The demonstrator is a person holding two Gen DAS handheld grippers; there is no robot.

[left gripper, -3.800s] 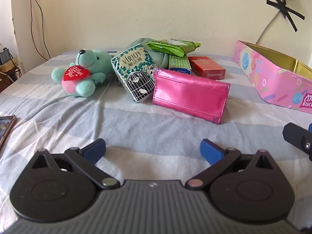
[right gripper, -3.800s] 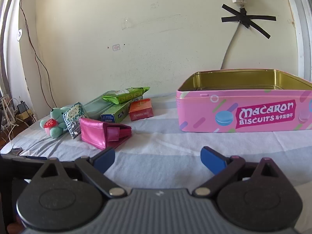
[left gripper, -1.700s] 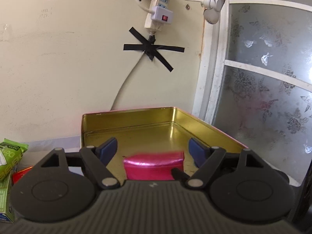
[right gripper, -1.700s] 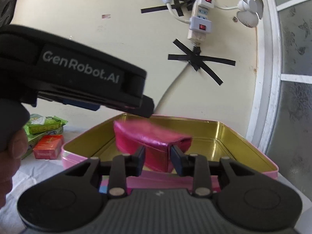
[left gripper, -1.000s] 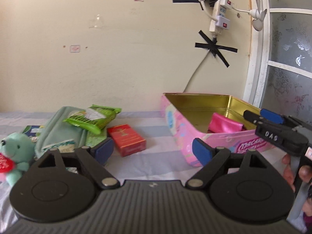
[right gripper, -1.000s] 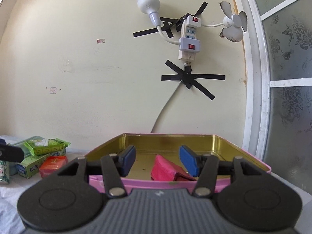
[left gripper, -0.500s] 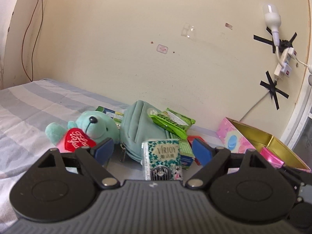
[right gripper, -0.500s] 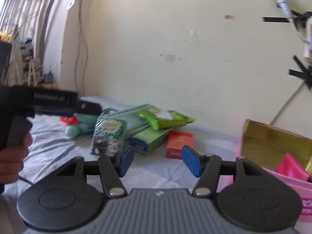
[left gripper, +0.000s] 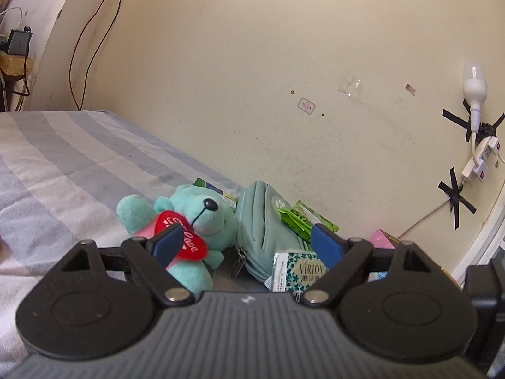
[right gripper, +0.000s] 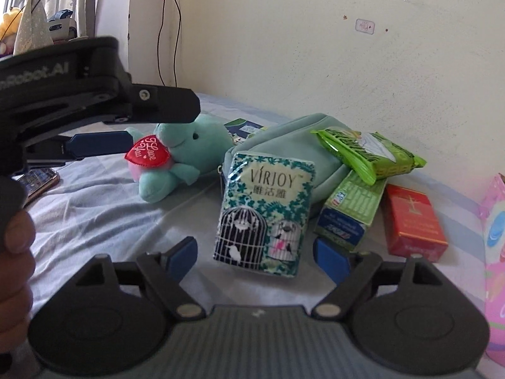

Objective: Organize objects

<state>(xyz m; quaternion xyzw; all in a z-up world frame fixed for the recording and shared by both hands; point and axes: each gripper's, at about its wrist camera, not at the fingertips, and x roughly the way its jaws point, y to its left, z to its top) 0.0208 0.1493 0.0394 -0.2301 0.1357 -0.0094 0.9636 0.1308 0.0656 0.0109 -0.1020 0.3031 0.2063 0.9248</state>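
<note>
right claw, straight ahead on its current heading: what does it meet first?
Most likely the Virjoy tissue pack, standing centred just ahead of the open right claw, with the teal pouch behind it. Depth is unclear.

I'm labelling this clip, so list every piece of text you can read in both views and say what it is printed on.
"VIRJOY": tissue pack; Chinese characters beneath it, not read.
"I Love You": red heart on the teal plush bear.
"...nRobot.AI", cut off: left gripper's black body.
Green box, red box, green wipes packet: print too blurred.
</note>
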